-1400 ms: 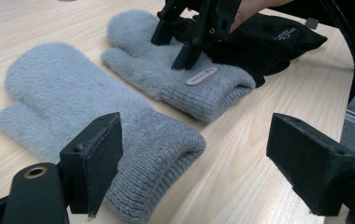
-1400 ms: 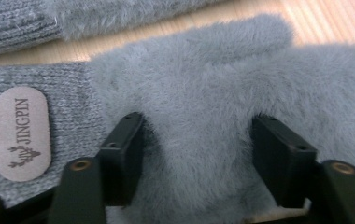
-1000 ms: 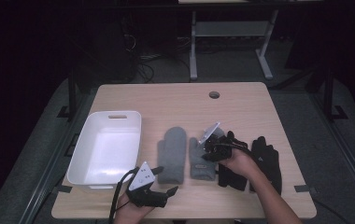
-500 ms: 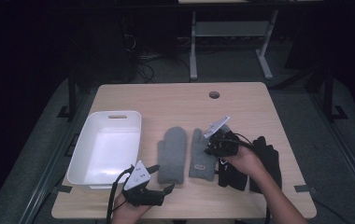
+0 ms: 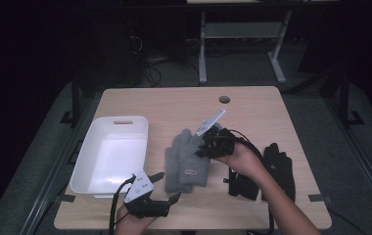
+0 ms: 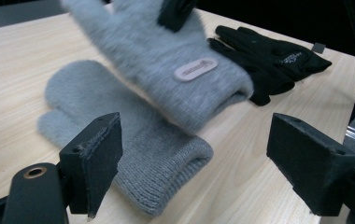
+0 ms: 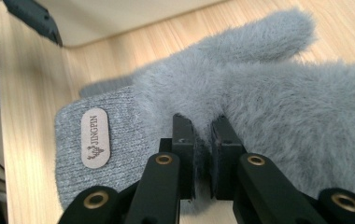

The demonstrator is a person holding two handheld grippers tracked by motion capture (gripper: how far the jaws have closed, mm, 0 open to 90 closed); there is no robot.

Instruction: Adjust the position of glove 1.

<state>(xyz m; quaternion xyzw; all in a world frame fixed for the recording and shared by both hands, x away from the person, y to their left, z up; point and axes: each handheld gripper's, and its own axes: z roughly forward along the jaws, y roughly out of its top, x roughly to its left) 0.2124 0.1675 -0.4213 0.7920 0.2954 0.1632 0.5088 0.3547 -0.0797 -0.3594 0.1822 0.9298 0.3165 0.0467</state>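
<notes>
Two fluffy grey mittens are at the table's middle. My right gripper point(image 5: 198, 147) is shut on one grey mitten point(image 5: 194, 169), pinching its fuzzy palm point(image 7: 203, 149) and holding it tilted above the wood. Its cuff carries a tan label point(image 7: 95, 137). The other grey mitten point(image 5: 173, 169) lies flat beneath and to the left of it, cuff toward me point(image 6: 157, 154). Near the front edge my left gripper point(image 5: 167, 186) stands open, pointing at the lying mitten's cuff, nothing between its jaws point(image 6: 203, 163). The lifted mitten point(image 6: 166, 51) hangs just beyond them.
A white tub point(image 5: 123, 120) stands at the table's left, with nothing in it. A pair of black gloves point(image 5: 279, 164) lies at the right, partly under the right forearm. A round cable hole point(image 5: 224, 99) sits near the far edge.
My right gripper has risen with the grey mitten and carried it left, so it now overlaps the other mitten. The left gripper has stayed put.
</notes>
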